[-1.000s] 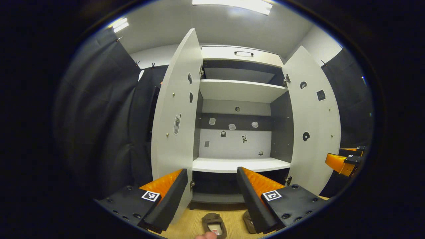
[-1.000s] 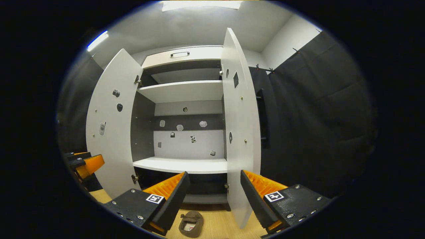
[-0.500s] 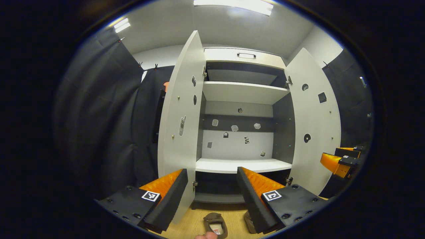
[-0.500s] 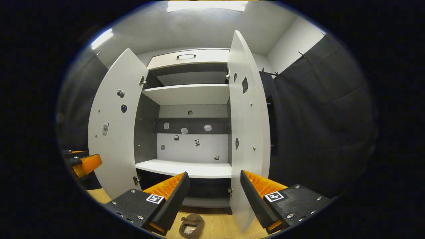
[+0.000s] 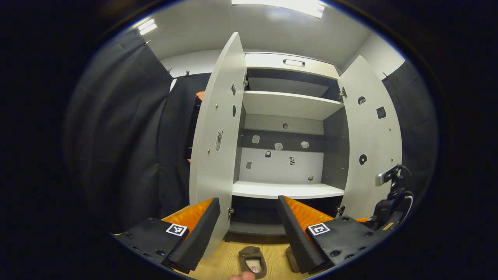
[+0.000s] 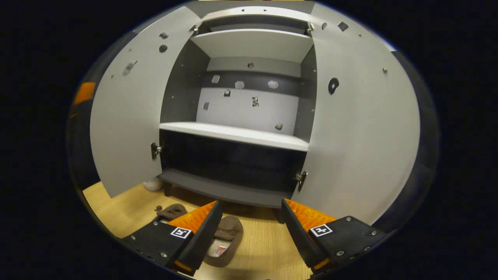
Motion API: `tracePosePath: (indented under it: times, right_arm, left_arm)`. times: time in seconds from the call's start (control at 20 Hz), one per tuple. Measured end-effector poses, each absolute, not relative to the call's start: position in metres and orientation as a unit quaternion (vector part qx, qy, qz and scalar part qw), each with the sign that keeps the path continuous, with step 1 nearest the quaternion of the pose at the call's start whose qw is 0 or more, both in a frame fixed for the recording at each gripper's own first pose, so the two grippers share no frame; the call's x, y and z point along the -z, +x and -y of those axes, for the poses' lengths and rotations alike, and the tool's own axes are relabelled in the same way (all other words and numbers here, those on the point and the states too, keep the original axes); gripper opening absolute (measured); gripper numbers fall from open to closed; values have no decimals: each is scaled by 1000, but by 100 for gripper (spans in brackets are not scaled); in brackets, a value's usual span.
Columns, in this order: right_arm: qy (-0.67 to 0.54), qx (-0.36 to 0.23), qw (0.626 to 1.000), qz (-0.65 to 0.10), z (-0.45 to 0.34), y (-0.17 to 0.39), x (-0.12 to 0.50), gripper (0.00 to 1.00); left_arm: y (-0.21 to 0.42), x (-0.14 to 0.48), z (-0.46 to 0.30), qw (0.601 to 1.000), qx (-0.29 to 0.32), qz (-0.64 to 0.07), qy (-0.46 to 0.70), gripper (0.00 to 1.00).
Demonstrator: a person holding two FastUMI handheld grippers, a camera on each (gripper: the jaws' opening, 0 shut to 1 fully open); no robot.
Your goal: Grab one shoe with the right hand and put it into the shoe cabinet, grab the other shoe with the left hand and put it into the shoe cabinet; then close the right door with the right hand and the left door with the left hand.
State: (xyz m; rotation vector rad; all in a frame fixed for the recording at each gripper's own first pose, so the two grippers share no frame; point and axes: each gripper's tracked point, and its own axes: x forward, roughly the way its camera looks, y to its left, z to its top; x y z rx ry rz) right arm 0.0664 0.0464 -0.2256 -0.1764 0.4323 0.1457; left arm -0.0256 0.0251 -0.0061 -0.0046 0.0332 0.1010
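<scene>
Two brown shoes lie on the wooden floor in front of the open shoe cabinet (image 6: 233, 134). In the right gripper view one shoe (image 6: 227, 235) lies just beyond my left finger, partly covered by it, and the other shoe (image 6: 171, 212) lies farther left. My right gripper (image 6: 251, 229) is open and low over the floor, holding nothing. In the left gripper view my left gripper (image 5: 249, 233) is open and empty, higher up, with one shoe (image 5: 253, 261) below it and the second shoe (image 5: 291, 258) half hidden behind my right finger. The right gripper (image 5: 391, 202) shows at the far right there.
Both cabinet doors stand open, the left door (image 6: 128, 109) and the right door (image 6: 362, 128) flanking the opening. A white shelf (image 5: 286, 189) sits at mid height over a dark bottom compartment (image 6: 233, 163). A fingertip (image 5: 242, 276) shows at the bottom edge. Black cloth hangs on both sides.
My right gripper has dropped and tilted down toward the floor, moving in front of the cabinet opening and close to the shoes. The left gripper has drifted only slightly.
</scene>
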Motion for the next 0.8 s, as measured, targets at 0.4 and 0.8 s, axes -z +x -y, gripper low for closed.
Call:
tracePosePath:
  times: [0.4,0.8]
  right_arm:
    - [-122,-61,917,-375,-28,62,374,93]
    - [-104,-68,902,-414,-40,94,435,65]
  left_arm:
    - [-32,13,-37,997,-68,-25,-10,96]
    - [-35,16,-43,997,-73,-32,-10,96]
